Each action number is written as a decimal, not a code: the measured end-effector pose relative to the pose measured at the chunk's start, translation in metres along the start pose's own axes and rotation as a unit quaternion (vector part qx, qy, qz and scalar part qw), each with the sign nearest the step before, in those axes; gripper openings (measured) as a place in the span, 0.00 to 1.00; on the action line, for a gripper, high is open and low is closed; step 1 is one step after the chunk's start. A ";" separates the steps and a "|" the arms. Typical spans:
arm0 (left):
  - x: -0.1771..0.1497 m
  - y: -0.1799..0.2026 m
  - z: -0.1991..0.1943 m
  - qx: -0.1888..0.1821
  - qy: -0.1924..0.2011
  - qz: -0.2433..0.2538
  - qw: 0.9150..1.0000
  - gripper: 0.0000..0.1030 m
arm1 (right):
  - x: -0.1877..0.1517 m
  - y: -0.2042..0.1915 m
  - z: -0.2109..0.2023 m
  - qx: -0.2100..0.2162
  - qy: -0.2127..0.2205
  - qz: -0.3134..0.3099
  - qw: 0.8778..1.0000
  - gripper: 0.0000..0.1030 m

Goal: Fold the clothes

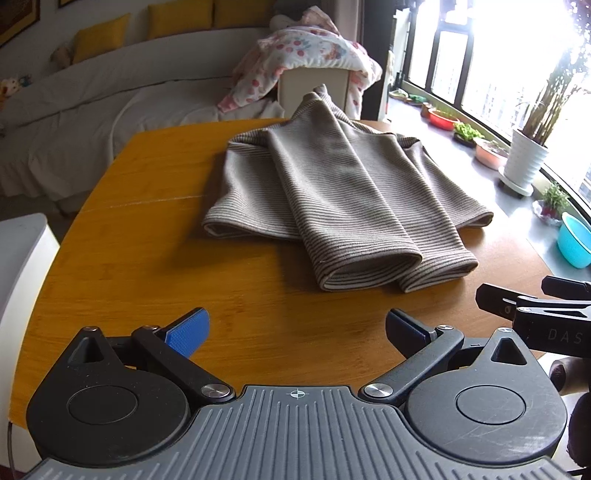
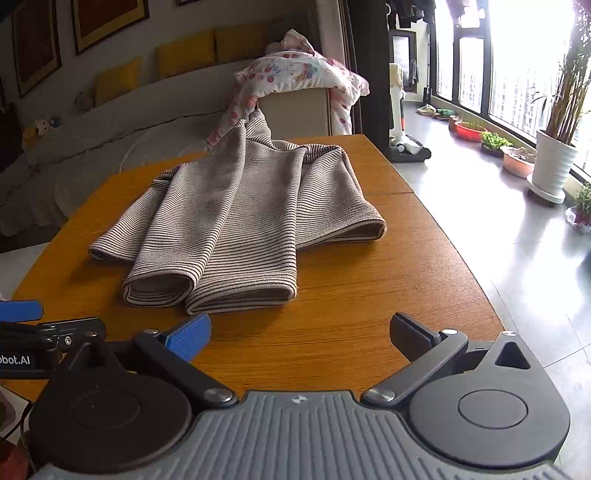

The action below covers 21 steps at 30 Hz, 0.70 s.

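My left hand-held gripper [image 1: 297, 328] hangs over the near edge of the wooden tabletop [image 1: 147, 258], its blue-padded fingers [image 1: 188, 328] spread wide with nothing between them. My right hand-held gripper [image 2: 301, 332] sits just beside it at the same edge, jaws likewise wide apart and empty; its black tips also show at the right border of the left wrist view. The striped grey-brown garment [image 1: 332, 192] lies in the middle of the tabletop, well apart from both grippers. Its two sleeves are laid side by side down the front of the body, cuffs pointing toward me, and the body's hem spreads out to either side beneath them. The far end of the garment reaches the far edge of the tabletop, close to a chair back [image 2: 295, 110] draped with a floral quilt [image 2: 295, 72]. Behind the tabletop runs a light sofa [image 1: 92, 92] with yellow cushions [image 1: 99, 35]. Along the windows on the right stand a white plant pot [image 2: 552, 166] and several bowls, among them a turquoise one [image 1: 574, 240] on the floor.
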State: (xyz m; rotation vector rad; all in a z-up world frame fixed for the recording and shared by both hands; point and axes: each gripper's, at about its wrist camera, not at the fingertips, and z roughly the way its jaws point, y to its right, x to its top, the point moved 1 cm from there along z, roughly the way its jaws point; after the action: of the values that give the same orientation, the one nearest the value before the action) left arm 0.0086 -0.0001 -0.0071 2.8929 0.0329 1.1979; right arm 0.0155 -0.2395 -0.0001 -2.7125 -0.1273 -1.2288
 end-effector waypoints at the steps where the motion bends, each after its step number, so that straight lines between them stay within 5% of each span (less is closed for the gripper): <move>1: 0.001 0.000 0.001 -0.002 -0.003 0.001 1.000 1.00 | 0.000 0.000 0.000 0.001 -0.003 0.001 1.000 1.00; 21: 0.002 0.011 -0.001 -0.028 -0.032 0.016 0.999 1.00 | 0.001 -0.001 0.005 -0.001 -0.022 0.000 1.000 1.00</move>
State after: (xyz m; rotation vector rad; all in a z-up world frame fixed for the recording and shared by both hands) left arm 0.0099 -0.0108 -0.0049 2.8915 -0.0465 1.0922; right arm 0.0198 -0.2377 -0.0030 -2.7414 -0.1324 -1.1703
